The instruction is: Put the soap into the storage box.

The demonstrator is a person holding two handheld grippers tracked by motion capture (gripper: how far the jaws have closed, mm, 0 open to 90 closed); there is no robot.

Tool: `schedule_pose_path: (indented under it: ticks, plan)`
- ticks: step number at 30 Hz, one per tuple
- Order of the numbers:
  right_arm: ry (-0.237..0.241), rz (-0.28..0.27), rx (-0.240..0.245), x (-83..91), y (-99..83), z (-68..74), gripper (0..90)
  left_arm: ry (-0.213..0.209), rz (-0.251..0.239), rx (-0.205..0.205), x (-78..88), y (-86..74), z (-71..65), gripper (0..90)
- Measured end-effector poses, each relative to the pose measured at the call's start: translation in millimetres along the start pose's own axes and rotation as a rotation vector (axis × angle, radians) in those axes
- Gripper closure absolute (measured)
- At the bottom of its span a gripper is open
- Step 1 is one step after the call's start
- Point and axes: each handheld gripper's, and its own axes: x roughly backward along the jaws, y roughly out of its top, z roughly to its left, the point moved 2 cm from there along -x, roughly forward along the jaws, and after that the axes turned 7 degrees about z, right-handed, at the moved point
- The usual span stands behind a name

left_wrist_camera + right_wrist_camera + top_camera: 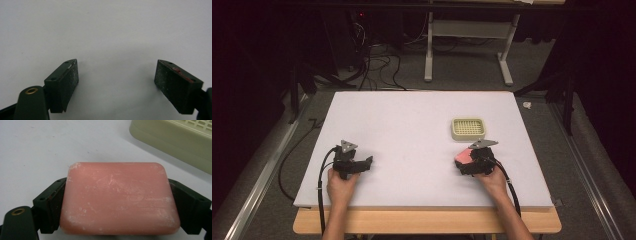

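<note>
A pink bar of soap (117,197) lies flat between the jaws of my right gripper (117,205), which press on its two short sides. In the high view the soap (463,156) peeks out at the front of the right gripper (467,162), near the table's right front. A pale green soap dish (468,129) with a grid top stands just beyond it, and its side (175,140) fills the upper right of the right gripper view. My left gripper (362,165) rests at the left front, jaws wide apart (116,85) over bare white surface.
The white tabletop (412,130) sits on a wooden board (427,222). Beyond the table's far edge are a desk frame (467,45) and cables (372,60) on the grey floor. A metal rail (257,185) runs along the left.
</note>
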Motion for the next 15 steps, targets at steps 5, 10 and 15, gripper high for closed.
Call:
schedule_pose_path:
  ticks: [5,10,15]
  plan:
    - [0.001,-0.002,-0.001,-0.1,0.0,-0.2,13.2,0.0,0.0,0.0,0.0,0.0,0.0,20.0]
    - [0.003,-0.003,0.001,0.0,0.1,-0.5,13.4,-0.001,0.0,0.0,0.0,0.0,0.1,20.0]
    - [0.004,-0.003,-0.003,0.1,0.4,-0.4,13.5,-0.001,-0.001,0.001,0.0,0.1,0.2,20.0]
